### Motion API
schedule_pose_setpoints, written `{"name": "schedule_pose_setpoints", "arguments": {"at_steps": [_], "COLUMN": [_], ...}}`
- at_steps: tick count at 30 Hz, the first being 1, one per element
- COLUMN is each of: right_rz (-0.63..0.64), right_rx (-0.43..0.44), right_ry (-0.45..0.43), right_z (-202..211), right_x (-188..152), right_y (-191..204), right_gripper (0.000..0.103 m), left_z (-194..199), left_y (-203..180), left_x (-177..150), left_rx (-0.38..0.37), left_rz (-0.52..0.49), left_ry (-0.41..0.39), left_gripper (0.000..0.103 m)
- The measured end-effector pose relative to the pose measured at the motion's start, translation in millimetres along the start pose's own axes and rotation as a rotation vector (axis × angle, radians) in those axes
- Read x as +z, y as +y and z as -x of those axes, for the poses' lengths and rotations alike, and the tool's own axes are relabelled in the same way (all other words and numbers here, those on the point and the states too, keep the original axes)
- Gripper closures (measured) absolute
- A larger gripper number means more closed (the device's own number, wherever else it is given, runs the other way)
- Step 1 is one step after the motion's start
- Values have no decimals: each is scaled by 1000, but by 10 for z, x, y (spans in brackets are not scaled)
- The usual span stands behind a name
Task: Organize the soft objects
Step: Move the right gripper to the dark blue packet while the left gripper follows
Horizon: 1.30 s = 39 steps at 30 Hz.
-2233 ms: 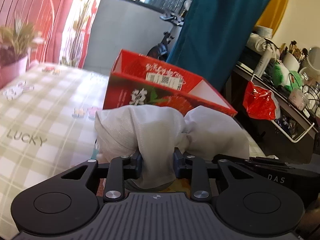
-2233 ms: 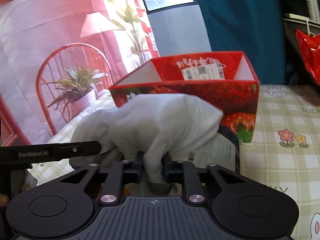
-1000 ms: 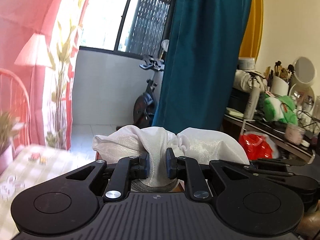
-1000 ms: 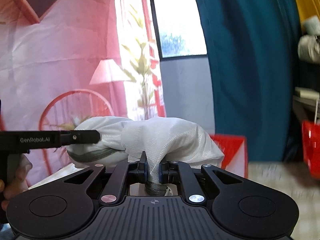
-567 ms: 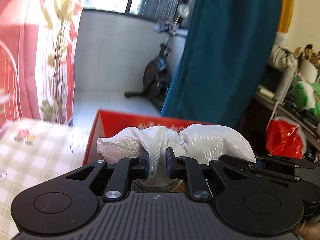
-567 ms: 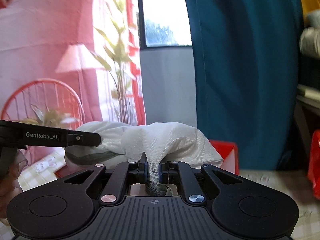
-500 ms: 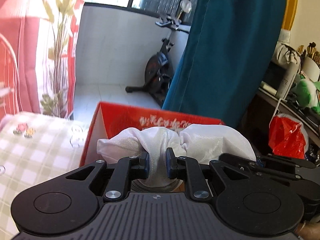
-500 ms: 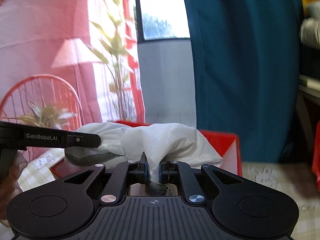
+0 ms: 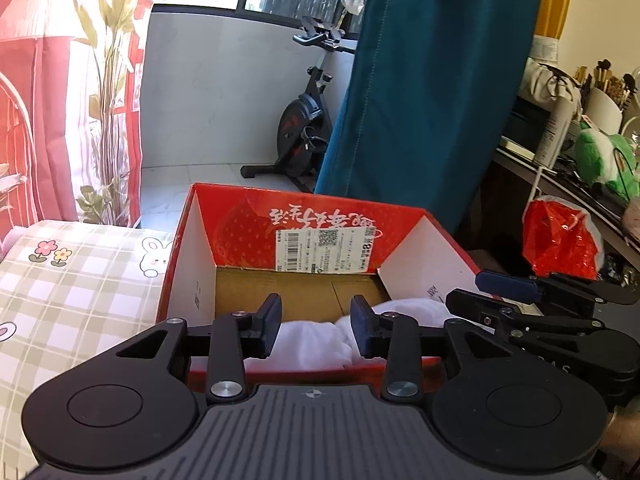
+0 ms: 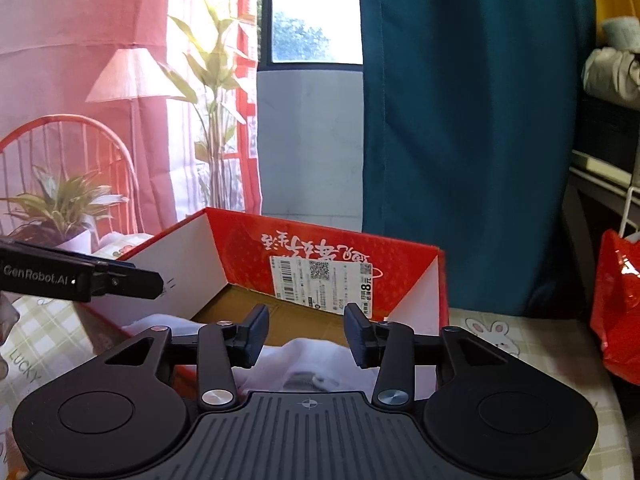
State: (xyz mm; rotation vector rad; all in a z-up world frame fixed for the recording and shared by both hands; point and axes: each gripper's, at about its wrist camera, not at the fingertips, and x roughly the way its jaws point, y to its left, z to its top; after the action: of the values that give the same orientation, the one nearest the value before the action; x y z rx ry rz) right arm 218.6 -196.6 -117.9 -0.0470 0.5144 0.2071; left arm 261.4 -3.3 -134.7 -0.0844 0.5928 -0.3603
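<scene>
White garment (image 9: 308, 346) — crumpled, axis unclear

White cloth (image 9: 308, 346) mostly hidden behind box wall (image 9: 320, 374)

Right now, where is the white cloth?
The white cloth lies inside the red box, at its near end, just below the open left tongs and right tongs.

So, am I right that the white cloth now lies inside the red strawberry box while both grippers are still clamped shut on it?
Not quite. The white cloth does lie inside the red strawberry box, but both wrist views show the left gripper and right gripper with jaws just opened, clear of it.
</scene>
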Motion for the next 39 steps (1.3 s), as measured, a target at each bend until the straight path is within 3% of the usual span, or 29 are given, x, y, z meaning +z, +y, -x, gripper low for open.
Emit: {"name": "schedule_pose_setpoints", "arguments": {"at_steps": [8,12,18,30,33,35,36,37,39], "right_rz": [-62,-128,-267,-357,-366,-362,-356,-348,-333], "right_rx": [41,55,69,92,112,128,138,147,151], "right_ry": [-26,13,102,170,180,185,186,187,187], "right_z": [493,660,720,786,748,737,733,729,731], "right_x": [-188,-446,-924,-1266,-1270,-1266,-1261,-1256,-1239], "right_y": [29,20,-18,-110,-91,-63,-42,-18,17], "right_gripper": [63,63,52,52,58,64,69,73,75], "left_z": [326,406,398,285,307,298,299,300,307], "left_y": [-178,-250,-414,-564,-535,-536,-546,-550,-558], "left_x": [-273,-515,-854,-1147,-1173,-1188,-1194,-1208,-1223], "left_rx": [-38,-57,-68,-117,-140,-159,-159,-157,-159], "left_rz": [4,20,5,57,84,95,95,91,88], "left_ry": [39,83,160,211,208,207,205,201,190], "left_gripper": [58,57,53,38,38,40,49,70,77]}}
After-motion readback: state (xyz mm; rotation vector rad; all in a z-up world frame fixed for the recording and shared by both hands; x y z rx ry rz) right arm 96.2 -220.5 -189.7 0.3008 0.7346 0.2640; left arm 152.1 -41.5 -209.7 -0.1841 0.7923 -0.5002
